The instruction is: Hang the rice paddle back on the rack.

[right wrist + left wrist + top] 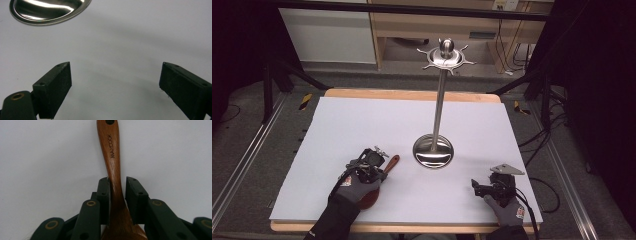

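Covering the table (362, 125), a white sheet carries a steel stand (433, 150) near centre. At seven o'clock from its base lies the wooden spoon (112, 162), handle pointing to one o'clock, seemingly clamped at the neck by the left gripper (117, 192). At five o'clock, the right gripper (115, 85) gapes wide, holding nothing.

One wooden spoon (113, 167), one steel stand (435, 150), two tools.
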`<action>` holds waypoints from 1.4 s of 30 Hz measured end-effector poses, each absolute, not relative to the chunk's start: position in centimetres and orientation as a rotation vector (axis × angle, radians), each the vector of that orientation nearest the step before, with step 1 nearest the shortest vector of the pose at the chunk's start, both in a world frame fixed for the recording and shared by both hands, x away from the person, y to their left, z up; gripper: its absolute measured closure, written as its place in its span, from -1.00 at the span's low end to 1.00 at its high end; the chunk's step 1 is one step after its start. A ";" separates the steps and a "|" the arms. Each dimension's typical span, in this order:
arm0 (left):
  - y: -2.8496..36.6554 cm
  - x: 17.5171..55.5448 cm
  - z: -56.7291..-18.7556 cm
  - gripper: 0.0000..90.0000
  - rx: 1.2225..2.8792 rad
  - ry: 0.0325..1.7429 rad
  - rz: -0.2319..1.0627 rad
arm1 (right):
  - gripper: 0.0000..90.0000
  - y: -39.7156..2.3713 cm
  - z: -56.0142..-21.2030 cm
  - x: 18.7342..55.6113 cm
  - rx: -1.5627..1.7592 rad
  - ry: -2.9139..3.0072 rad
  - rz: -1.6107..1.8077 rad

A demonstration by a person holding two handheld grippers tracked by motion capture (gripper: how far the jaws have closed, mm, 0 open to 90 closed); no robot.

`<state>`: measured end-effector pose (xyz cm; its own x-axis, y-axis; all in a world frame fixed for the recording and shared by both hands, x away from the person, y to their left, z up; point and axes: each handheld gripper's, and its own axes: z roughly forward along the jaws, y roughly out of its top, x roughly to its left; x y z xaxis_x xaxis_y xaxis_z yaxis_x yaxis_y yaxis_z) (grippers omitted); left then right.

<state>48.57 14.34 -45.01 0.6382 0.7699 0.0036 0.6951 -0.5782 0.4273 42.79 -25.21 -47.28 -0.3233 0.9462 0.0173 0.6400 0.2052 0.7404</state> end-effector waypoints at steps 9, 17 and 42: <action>14.2 49.0 -45.1 0.64 2.491 1.180 0.237 | -0.75 -25.1 -47.3 42.8 1.481 2.047 0.918; 13.9 49.5 -45.0 0.63 2.515 1.200 0.196 | -0.75 -25.2 -47.3 42.8 1.483 2.050 0.918; 14.1 50.3 -44.8 0.74 2.555 1.161 0.141 | -0.76 -25.2 -47.3 42.9 1.489 2.061 0.915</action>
<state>50.25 14.13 -44.78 0.6631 0.7471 -0.0458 0.7144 -0.6134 0.3368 42.90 -25.20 -47.31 -0.3266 0.9446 0.0311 0.6569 0.2032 0.7261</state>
